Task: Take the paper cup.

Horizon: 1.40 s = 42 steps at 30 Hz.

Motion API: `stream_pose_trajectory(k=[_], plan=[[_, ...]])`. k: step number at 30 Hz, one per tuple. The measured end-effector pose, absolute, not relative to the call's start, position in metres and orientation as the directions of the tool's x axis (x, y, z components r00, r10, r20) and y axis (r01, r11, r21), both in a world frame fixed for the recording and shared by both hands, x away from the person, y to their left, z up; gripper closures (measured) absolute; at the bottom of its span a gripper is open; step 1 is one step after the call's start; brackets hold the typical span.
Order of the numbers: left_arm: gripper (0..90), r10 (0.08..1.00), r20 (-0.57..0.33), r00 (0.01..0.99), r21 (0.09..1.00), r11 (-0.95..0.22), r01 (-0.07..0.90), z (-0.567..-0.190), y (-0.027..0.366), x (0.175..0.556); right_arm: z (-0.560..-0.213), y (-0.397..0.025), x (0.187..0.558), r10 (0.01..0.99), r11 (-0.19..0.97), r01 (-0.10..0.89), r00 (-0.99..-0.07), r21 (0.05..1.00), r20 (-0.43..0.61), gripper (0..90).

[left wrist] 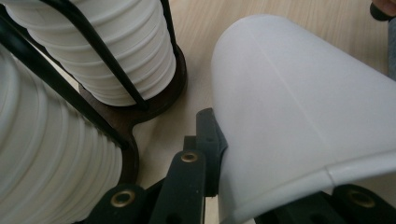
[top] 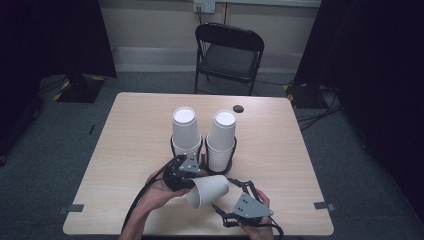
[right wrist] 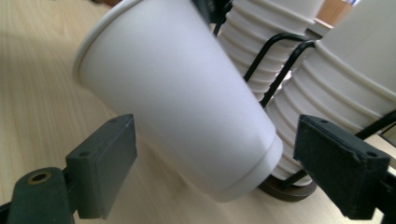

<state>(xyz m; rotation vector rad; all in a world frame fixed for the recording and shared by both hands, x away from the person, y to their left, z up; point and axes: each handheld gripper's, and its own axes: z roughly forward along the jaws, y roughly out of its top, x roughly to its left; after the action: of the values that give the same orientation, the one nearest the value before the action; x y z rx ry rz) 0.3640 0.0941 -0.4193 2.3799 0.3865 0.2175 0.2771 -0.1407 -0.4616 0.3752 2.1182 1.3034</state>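
A white paper cup (top: 209, 190) lies tilted on its side above the table's front, rim toward the lower left. My left gripper (top: 191, 186) is shut on its rim; in the left gripper view one black fingertip (left wrist: 209, 140) presses the cup (left wrist: 299, 107) wall. My right gripper (top: 229, 196) stands open just right of the cup's base. In the right gripper view its wide-apart jaws (right wrist: 224, 158) flank the cup (right wrist: 177, 98) without touching it. Behind stand two stacks of white cups (top: 185, 131) (top: 221, 137) in a black wire holder (top: 218, 167).
The wooden table (top: 135, 130) carries a small black round disc (top: 238, 108) near its far edge. A black folding chair (top: 230, 52) stands beyond the table. The cup stacks (left wrist: 116, 51) (right wrist: 341, 84) rise close behind both grippers.
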Motion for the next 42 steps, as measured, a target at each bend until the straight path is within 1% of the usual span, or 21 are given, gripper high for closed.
stream_pose_trajectory(k=[4, 6, 9, 10, 17, 20, 25, 29, 31, 33, 38, 42], plan=[[85.9, 0.315, 0.043, 0.948, 0.66, -0.721, 0.21, -0.418, 0.091, 0.364, -0.462, -0.135, 0.277, 0.503, 0.538, -0.08, -0.769, 0.839, -0.396, 12.8], [85.9, 0.308, 0.039, 0.95, 0.652, -0.729, 0.21, -0.418, 0.088, 0.364, -0.463, -0.132, 0.277, 0.487, 0.553, -0.081, -0.776, 0.829, -0.4, 12.7], [85.9, 0.297, 0.045, 0.954, 0.627, -0.752, 0.204, -0.418, 0.081, 0.364, -0.465, -0.127, 0.277, 0.467, 0.579, -0.097, -0.775, 0.809, -0.427, 9.6], [86.0, 0.294, 0.043, 0.955, 0.61, -0.765, 0.208, -0.417, 0.079, 0.364, -0.466, -0.126, 0.277, 0.46, 0.585, -0.099, -0.778, 0.805, -0.429, 9.1], [86.2, 0.295, 0.021, 0.955, 0.579, -0.782, 0.229, -0.417, 0.073, 0.369, -0.465, -0.12, 0.278, 0.446, 0.622, -0.067, -0.788, 0.78, -0.424, 8.2], [86.2, 0.287, 0.015, 0.958, 0.564, -0.794, 0.229, -0.415, 0.071, 0.371, -0.464, -0.114, 0.278, 0.439, 0.646, -0.07, -0.781, 0.76, -0.444, 7.8], [86.5, 0.292, 0.013, 0.956, 0.573, -0.786, 0.232, -0.414, 0.067, 0.372, -0.464, -0.109, 0.281, 0.425, 0.666, -0.079, -0.777, 0.742, -0.465, 7.3], [86.6, 0.277, -0.018, 0.961, 0.578, -0.781, 0.236, -0.413, 0.066, 0.373, -0.464, -0.103, 0.283, 0.421, 0.679, -0.087, -0.768, 0.729, -0.483, 7.3], [86.6, 0.271, -0.005, 0.963, 0.566, -0.793, 0.226, -0.412, 0.064, 0.373, -0.465, -0.099, 0.284, 0.424, 0.682, -0.09, -0.76, 0.725, -0.493, 7.4], [86.5, 0.276, -0.02, 0.961, 0.577, -0.782, 0.237, -0.411, 0.065, 0.373, -0.465, -0.097, 0.284, 0.426, 0.675, -0.091, -0.762, 0.732, -0.488, 7.4], [86.4, 0.266, -0.051, 0.963, 0.598, -0.764, 0.242, -0.41, 0.063, 0.373, -0.463, -0.093, 0.283, 0.413, 0.656, -0.139, -0.756, 0.742, -0.507, 7.6], [85.9, 0.267, -0.055, 0.962, 0.589, -0.769, 0.248, -0.412, 0.059, 0.373, -0.461, -0.086, 0.283, 0.4, 0.653, -0.157, -0.758, 0.74, -0.514, 7.7]])
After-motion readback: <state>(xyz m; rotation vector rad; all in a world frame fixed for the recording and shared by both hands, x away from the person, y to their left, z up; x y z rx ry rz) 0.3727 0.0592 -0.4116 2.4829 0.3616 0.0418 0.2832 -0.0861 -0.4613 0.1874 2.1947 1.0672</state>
